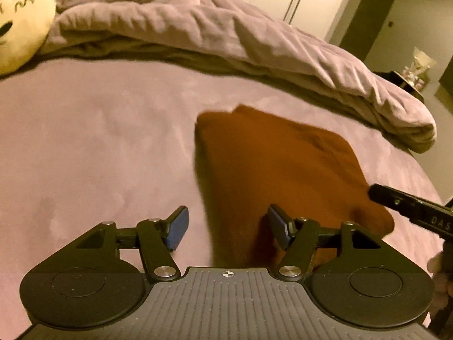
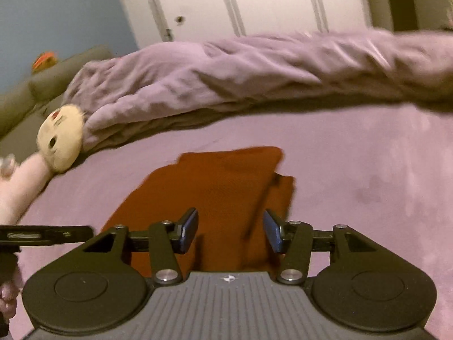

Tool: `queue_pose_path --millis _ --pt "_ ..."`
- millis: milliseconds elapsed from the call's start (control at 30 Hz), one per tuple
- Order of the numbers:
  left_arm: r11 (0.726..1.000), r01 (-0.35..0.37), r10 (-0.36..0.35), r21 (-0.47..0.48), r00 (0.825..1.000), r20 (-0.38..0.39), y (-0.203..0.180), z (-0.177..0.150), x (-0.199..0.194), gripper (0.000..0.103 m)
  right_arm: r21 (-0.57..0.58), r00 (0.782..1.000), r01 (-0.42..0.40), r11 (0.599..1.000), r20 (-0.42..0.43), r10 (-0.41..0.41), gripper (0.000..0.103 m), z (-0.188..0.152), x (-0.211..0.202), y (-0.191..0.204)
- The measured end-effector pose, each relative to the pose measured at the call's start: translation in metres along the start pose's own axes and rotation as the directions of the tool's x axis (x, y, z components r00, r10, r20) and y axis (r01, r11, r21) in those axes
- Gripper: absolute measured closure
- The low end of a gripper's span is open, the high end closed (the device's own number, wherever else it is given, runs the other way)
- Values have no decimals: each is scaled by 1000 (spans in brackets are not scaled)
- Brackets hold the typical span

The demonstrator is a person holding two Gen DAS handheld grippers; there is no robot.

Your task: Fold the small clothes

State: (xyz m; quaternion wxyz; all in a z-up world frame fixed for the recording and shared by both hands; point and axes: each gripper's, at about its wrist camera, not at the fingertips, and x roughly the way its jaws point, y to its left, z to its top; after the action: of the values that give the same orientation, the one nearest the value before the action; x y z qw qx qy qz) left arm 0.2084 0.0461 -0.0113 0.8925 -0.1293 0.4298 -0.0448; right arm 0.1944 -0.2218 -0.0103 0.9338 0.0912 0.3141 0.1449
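Rust-brown garment (image 1: 277,167) lies folded flat on the bed (image 1: 99,147), near the rumpled blanket (image 1: 254,42). Left tool (image 1: 228,228) wide, empty, at its near edge; right tool (image 2: 230,231) likewise. Cloth looks soft, light, limp: pinch a corner or folded edge.

Both wrist views low, close over the bed (image 1: 99,141), facing the bunched blanket (image 1: 198,28) at 12 o'clock. Left view looks from the left, right view from the right; shared: rust garment (image 1: 269,164), plush toy (image 2: 61,138).
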Motion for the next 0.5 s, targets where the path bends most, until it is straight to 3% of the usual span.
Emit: queue_pose_path --millis 133,267,367,500 --pt "999 -31 29 -43 999 -28 9 -6 3 34 -97 997 -65 993 -50 60 69 -5 6 45" --pt "997 -72 72 3 996 -50 11 -9 1 34 -177 988 -150 973 -71 139 70 -11 8 83" --pt "994 -104 106 26 992 -68 6 -10 4 34 -243 990 -115 963 -107 92 77 -19 23 97" --pt "988 -129 134 82 989 -56 -1 -19 8 33 -295 989 -94 951 -139 54 77 -39 33 99"
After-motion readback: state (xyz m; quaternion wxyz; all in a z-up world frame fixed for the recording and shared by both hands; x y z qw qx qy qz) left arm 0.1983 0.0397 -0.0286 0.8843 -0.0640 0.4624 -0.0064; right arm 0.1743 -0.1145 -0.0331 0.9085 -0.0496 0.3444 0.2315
